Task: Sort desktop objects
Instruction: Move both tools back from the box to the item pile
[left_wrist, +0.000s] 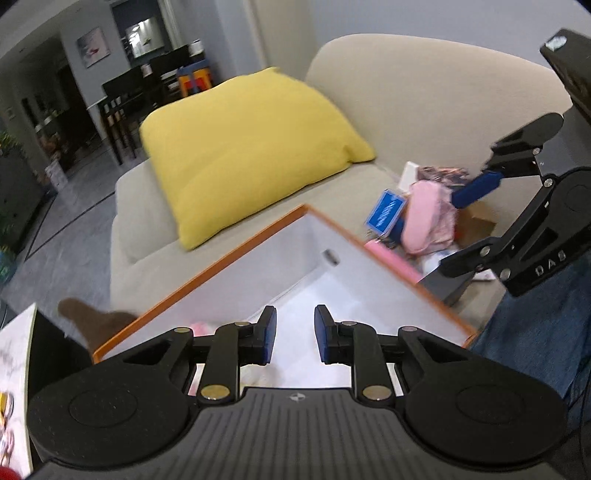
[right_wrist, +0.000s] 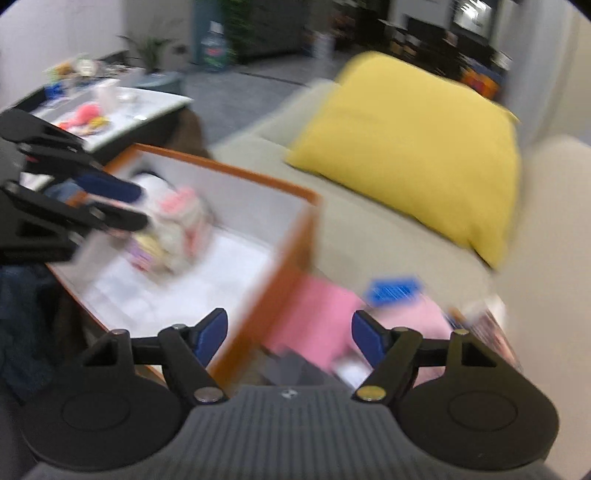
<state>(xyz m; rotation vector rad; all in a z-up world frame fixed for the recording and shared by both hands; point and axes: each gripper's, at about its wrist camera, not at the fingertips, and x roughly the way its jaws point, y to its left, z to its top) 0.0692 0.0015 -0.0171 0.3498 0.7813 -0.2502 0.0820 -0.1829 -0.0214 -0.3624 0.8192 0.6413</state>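
The sorting is judged partly done — a pale soft item (right_wrist: 173, 229) already lies in the orange-rimmed box (right_wrist: 236, 171). The left gripper (left_wrist: 294, 332) and right gripper (right_wrist: 290, 334) are held apart, empty. Pink items (left_wrist: 424, 218) and a blue tag (left_wrist: 386, 212) are left on the sofa (left_wrist: 147, 221) beside the box.

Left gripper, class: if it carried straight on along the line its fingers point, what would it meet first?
Most likely the white inside of the orange-rimmed box. The left gripper holds nothing, its fingers a little apart, aimed down into the box; floor or far wall is unclear, since depth is hard to judge.
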